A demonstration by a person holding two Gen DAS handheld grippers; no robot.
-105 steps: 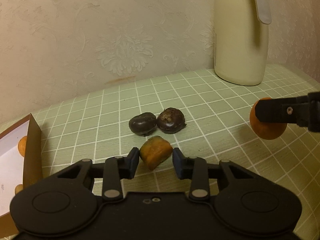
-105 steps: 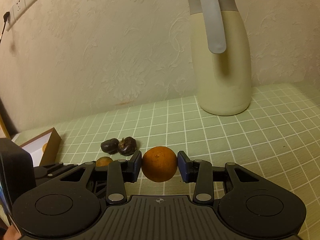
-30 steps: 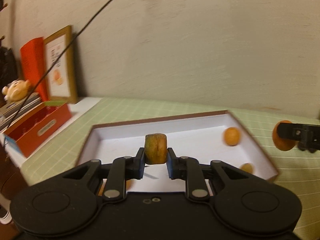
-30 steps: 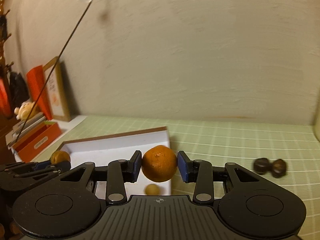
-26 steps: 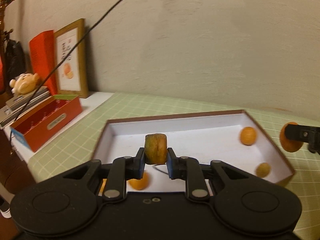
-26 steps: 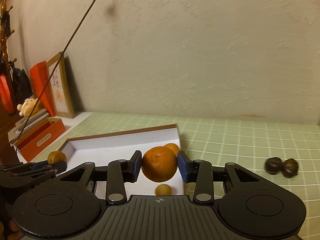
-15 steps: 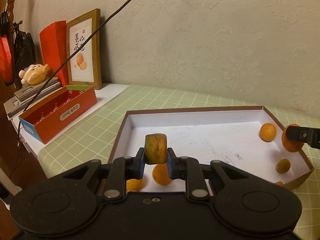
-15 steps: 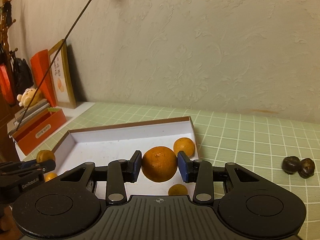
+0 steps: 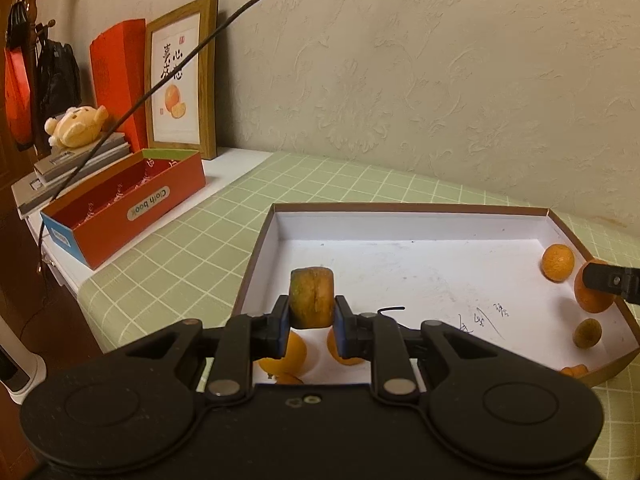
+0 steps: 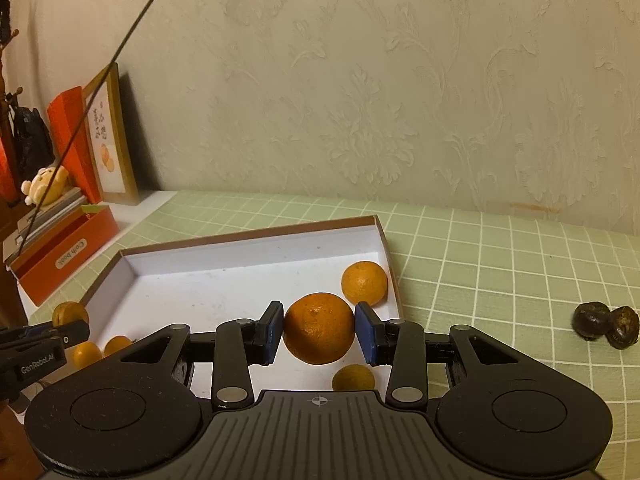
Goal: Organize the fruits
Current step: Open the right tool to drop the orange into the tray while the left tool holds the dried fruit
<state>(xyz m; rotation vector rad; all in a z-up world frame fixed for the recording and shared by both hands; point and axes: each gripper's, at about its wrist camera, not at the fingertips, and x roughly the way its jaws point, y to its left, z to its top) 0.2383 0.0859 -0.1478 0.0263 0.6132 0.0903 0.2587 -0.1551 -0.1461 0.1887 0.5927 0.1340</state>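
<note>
Two oranges (image 9: 282,354) in the box (image 9: 408,210) sit partly hidden behind the left gripper's (image 9: 311,322) fingers (image 9: 278,328), and a third below them shows only as a sliver. An orange scrap (image 9: 574,371) peeks over the box's near wall. The right gripper (image 9: 612,282) is cut off by the picture's edge.

left gripper (image 9: 311,322): black, blue pads | right gripper (image 10: 319,334): black, ribbed, silver screws
</note>
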